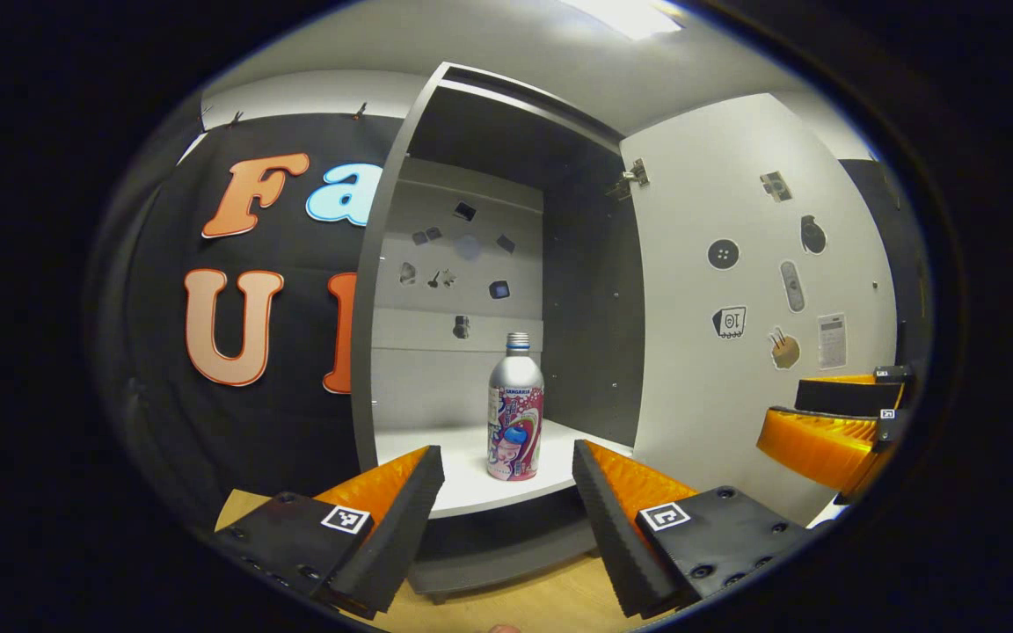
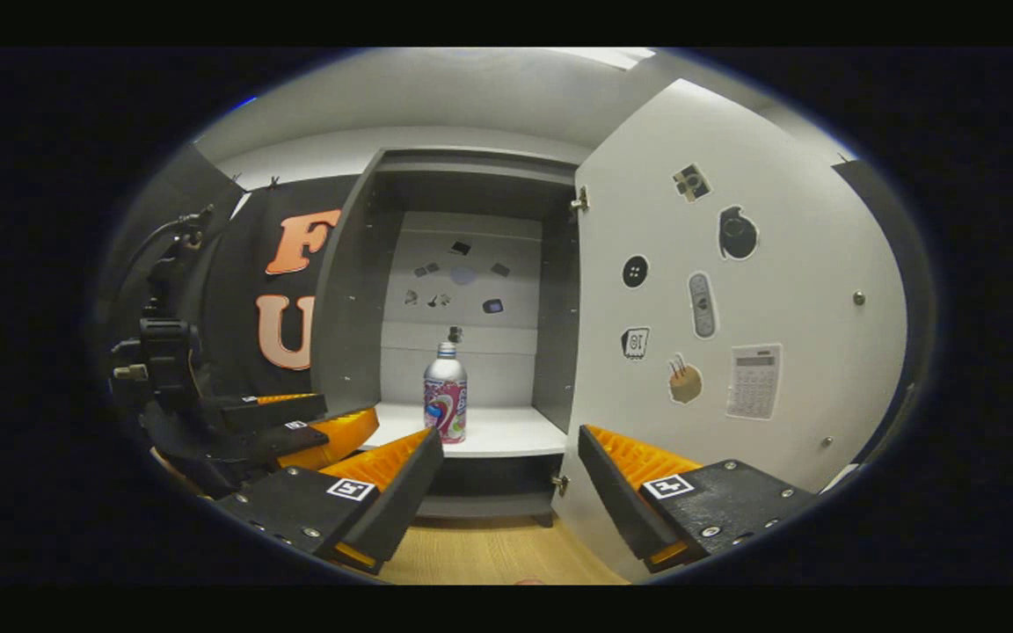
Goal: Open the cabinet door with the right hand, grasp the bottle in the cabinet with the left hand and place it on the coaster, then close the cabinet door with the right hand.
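A silver bottle [image 1: 515,409] with a pink and blue label stands upright on the white shelf [image 1: 462,492] of the open grey cabinet [image 1: 383,308]. My left gripper [image 1: 506,519] is open, just in front of the shelf, and the bottle stands beyond the gap between its fingers. The white cabinet door [image 2: 735,308] is swung wide open to the right. My right gripper [image 2: 506,501] is open too, farther back, with its right finger [image 2: 638,479] in front of the door's lower hinge edge. In the right gripper view the bottle [image 2: 445,397] appears smaller, and the left gripper [image 2: 344,422] is at the left.
The cabinet stands on a light wooden tabletop [image 2: 489,554]. Stickers cover the inside of the door and the cabinet's back wall [image 1: 462,264]. The right gripper [image 1: 783,411] hangs beside the door at the right of the left gripper view. Black booth cloth [image 1: 207,422] hangs to the left.
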